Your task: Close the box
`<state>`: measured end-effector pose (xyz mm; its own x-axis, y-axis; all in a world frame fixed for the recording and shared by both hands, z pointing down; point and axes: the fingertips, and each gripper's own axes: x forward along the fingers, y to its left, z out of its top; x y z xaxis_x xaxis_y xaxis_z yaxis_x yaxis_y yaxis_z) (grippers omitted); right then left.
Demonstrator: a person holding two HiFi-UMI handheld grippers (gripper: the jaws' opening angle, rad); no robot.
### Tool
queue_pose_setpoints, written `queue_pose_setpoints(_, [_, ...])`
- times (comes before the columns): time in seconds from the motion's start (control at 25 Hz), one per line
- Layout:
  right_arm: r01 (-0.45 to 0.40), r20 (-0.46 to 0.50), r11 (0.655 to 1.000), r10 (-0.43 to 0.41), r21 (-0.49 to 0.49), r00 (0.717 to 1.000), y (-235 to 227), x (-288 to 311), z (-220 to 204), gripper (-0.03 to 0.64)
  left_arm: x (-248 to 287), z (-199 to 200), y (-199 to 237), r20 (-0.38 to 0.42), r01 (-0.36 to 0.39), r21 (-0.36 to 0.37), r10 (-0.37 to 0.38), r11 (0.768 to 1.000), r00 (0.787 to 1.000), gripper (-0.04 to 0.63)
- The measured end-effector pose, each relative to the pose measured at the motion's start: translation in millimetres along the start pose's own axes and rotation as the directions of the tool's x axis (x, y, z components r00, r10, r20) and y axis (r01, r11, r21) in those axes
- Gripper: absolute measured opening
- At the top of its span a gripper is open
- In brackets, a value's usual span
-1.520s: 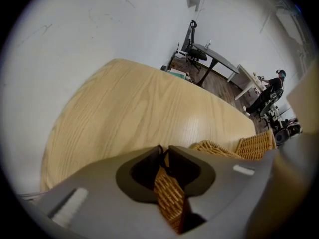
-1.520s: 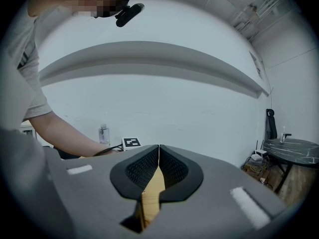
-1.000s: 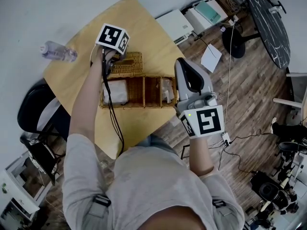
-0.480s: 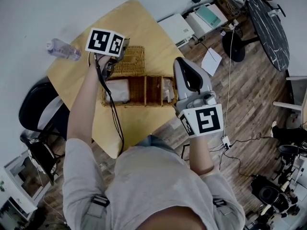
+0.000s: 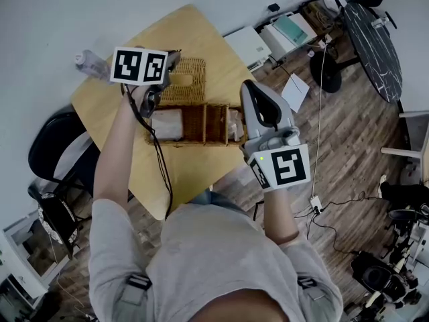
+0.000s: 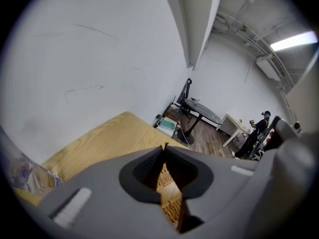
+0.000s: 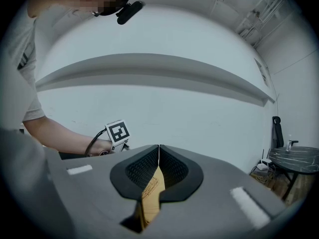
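Observation:
A long wicker box with several compartments lies open on the wooden table; white packets sit inside. Its wicker lid lies folded back on the far side and shows through the jaw gap as wicker lid. My left gripper hovers at the lid's left end, jaws shut with their tips touching and nothing seen between them. My right gripper hangs over the box's right end, also shut and empty; only table wood shows under its jaws in the right gripper view.
A plastic bottle lies at the table's far left corner, also seen as bottle. A black chair stands left of the table. White devices, a paper sheet and a black desk occupy the floor at right.
My left gripper has lifted and shifted left and away from the lid's near-left edge. The right gripper has hardly moved. The box stays open.

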<state>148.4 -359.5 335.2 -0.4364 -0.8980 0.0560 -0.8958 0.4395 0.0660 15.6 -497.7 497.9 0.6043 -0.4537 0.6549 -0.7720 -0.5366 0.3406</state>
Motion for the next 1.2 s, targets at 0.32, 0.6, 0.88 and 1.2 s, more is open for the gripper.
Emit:
queue_pose_setpoints(0.32, [-0.010,0.031,1.000,0.011,-0.009,0.999,13,-15,15,0.006,-37,11,-26,0.093,0.002,0.031,-0.005,1.000,0.996,0.078])
queue_pose_setpoints(0.6, [-0.021,0.056,1.000,0.021,-0.014,0.998,26,-26,26,0.006,-66,10,-45,0.144,0.014,0.043,-0.020,0.999,0.989,0.078])
queue_pose_setpoints(0.88, [-0.029,0.080,0.999,0.031,-0.021,0.996,40,-39,35,0.006,-93,3,-62,0.190,0.025,0.048,-0.034,0.999,0.981,0.080])
queue_pose_setpoints(1.2, [-0.039,0.105,0.999,0.042,-0.029,0.994,56,-52,46,0.006,-118,-17,-79,0.229,0.043,0.035,-0.049,0.998,0.972,0.079])
